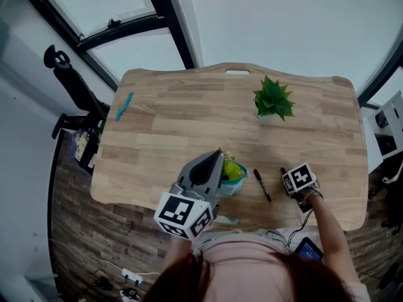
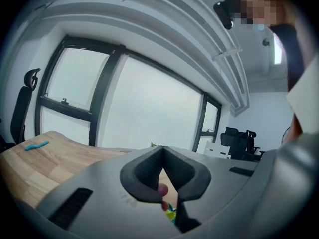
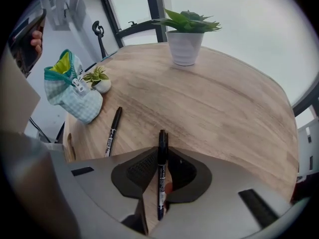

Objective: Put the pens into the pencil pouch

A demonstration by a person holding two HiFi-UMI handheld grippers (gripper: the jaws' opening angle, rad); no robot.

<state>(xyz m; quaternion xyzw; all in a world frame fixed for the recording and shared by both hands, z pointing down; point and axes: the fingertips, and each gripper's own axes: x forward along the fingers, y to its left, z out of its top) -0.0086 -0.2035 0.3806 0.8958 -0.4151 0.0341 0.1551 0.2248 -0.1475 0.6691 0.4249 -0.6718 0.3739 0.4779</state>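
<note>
Pens [image 3: 113, 131]: 2 black | pencil pouch [image 3: 70, 96]: 1 | plants [image 3: 187, 21]: 2

Open tabletop [image 1: 176, 118] left and centre; potted plant [image 1: 273, 99] rear right, 1 loose pen [image 1: 262, 185] beside pouch [image 1: 234, 175].

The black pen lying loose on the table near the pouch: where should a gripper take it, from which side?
Grip the loose pen mid-barrel, from straight above, jaws across its width. It lies flat on the table, bare wood along both long sides and clear of the pouch, so a top approach should get pads around the thin barrel.
</note>
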